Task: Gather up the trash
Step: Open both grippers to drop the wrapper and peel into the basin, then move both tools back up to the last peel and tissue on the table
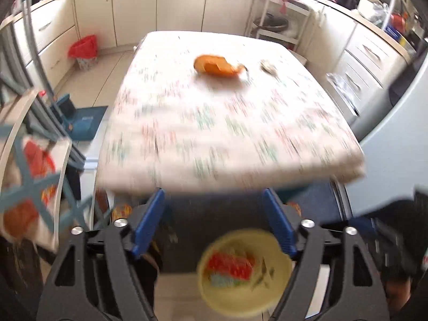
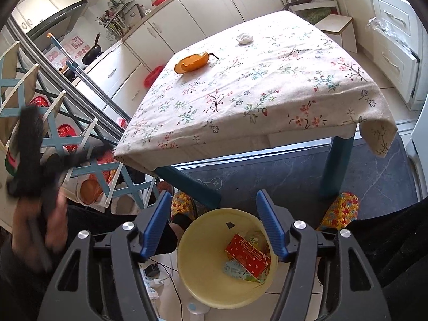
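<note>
A yellow bin (image 2: pixel 208 281) stands on the floor in front of the table, with a red carton (image 2: pixel 247 258) and other wrappers inside. It also shows blurred in the left wrist view (image 1: pixel 240 294). An orange peel (image 2: pixel 191 62) (image 1: pixel 214 65) and a crumpled white tissue (image 2: pixel 244 38) (image 1: pixel 268 67) lie on the floral tablecloth (image 2: pixel 254 85). My right gripper (image 2: pixel 214 200) is open and empty above the bin. My left gripper (image 1: pixel 214 196) is open and empty, near the table's front edge; it appears blurred at the left of the right wrist view (image 2: pixel 34 157).
Blue and white chairs (image 2: pixel 53 139) stand left of the table. The person's patterned slippers (image 2: pixel 339 211) are under the table on a dark mat. A red-lined waste basket (image 1: pixel 84 52) sits by the cabinets. A white stool (image 2: pixel 338 29) stands beyond the table.
</note>
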A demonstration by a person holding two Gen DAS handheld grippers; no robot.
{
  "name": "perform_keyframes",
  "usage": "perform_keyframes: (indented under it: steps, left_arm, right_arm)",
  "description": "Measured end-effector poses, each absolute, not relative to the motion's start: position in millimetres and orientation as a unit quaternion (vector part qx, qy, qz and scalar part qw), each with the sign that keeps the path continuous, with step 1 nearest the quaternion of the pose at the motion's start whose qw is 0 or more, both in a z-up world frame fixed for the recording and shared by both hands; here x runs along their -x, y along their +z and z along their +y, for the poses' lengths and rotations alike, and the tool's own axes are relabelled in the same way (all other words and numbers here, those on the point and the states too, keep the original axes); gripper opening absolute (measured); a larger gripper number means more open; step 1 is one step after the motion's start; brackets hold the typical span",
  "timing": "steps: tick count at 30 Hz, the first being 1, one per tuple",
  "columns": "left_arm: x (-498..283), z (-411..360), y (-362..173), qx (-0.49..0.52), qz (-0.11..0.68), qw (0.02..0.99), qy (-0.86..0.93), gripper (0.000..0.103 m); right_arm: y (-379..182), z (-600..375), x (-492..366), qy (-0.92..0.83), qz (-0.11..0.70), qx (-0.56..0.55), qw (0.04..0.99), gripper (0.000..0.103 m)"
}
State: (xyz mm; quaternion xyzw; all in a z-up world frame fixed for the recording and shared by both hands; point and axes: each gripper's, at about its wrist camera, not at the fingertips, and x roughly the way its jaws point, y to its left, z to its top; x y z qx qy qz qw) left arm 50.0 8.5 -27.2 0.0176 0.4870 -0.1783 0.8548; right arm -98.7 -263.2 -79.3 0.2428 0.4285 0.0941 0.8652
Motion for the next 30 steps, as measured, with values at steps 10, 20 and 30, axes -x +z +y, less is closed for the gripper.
perform_keyframes:
  steps: [10, 20, 30]
  left_arm:
    - [-213, -39, -78, -0.067, 0.498, 0.845, -0.182, 0.074]
    - [-274, -73, -98, -0.119, 0.459, 0.857, -0.202, 0.096]
    - [-275, -72, -97, -0.118, 0.459, 0.857, -0.203, 0.096]
  right_arm:
    - [-94, -273, 67, 0.080, 0.445, -0.279, 0.847, 0.066]
    - [-116, -265, 45, 0.086, 0.486, -0.298, 0.817, 0.066]
    - [-112, -257, 47, 0.092, 0.484, -0.296, 0.818, 0.069]
